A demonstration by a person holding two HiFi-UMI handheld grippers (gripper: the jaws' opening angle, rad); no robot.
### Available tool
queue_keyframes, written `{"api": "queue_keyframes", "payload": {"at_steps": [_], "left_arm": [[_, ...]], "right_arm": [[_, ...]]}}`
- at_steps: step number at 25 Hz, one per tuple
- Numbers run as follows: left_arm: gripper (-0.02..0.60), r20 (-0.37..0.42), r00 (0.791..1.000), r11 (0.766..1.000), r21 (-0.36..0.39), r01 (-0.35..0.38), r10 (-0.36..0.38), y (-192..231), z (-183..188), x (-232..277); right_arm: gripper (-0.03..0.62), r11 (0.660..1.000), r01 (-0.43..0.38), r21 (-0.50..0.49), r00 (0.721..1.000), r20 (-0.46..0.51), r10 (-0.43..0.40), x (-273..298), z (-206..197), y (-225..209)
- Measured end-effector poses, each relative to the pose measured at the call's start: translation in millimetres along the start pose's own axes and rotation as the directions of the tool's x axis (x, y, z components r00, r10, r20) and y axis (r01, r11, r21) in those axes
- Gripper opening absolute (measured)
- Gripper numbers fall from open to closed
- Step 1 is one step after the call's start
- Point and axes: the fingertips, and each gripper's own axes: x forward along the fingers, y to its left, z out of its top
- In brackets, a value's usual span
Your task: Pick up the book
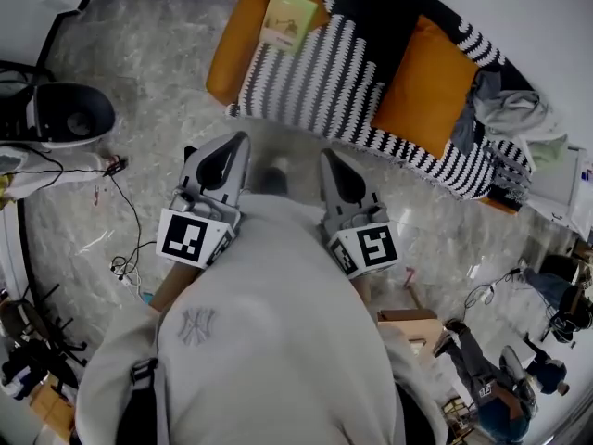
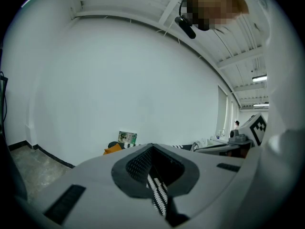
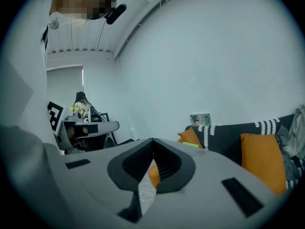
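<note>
The book (image 1: 288,19) rests at the back corner of the sofa (image 1: 227,63). The left claw (image 1: 243,138) and right claw (image 1: 326,154) are each pinched together, empty, well apart from it

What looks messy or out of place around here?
Crumpled grey clothes lie heaped on the right end of the striped sofa, and loose cables trail across the floor at the left. The book sits oddly on an orange cushion.
</note>
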Motion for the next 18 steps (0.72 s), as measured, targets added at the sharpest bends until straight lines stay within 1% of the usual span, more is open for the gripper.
{"api": "queue_keyframes", "payload": {"at_steps": [4, 9, 14, 18], "left_arm": [[0.009, 0.025, 0.999, 1.000, -0.005, -0.020, 0.020, -1, 2, 8], [0.008, 0.050, 0.998, 1.000, -0.003, -0.024, 0.025, -3, 8, 18], [0.009, 0.052, 0.999, 1.000, -0.007, -0.015, 0.016, -5, 11, 30], [0.009, 0.046, 0.999, 1.000, -0.003, -0.014, 0.015, -8, 11, 35]], "right_arm": [[0.017, 0.999, -0.017, -0.034, 1.000, 0.013, 0.017, 1, 5, -10], [0.017, 0.998, -0.016, -0.057, 1.000, 0.020, 0.017, 3, 10, -22], [0.017, 0.997, -0.010, -0.074, 1.000, 0.016, 0.012, 7, 14, -32], [0.017, 0.998, -0.011, -0.059, 1.000, 0.025, 0.012, 9, 19, -37]]}}
